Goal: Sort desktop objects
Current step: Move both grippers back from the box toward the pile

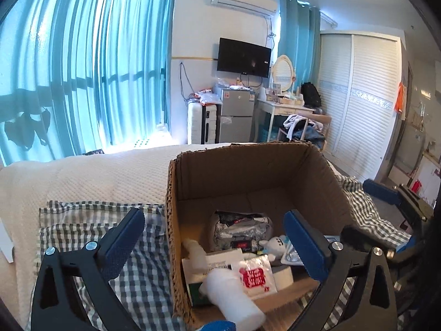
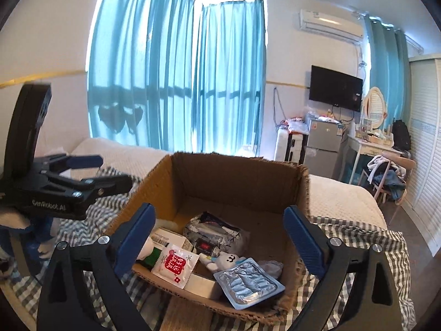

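An open cardboard box stands on a checked cloth and holds several sorted items: a white plastic bottle, a white packet with red print, a small white plush toy and a silvery wrapped pack. My left gripper is open and empty over the box's left wall. The right wrist view shows the same box, the red-print packet, the plush toy and a blue foil blister pack. My right gripper is open and empty above the box. The left gripper appears at its left.
The box sits on a grey-and-white checked cloth over a cream bedspread. Behind are teal curtains, a wall television, a small fridge, a dressing table and a white wardrobe.
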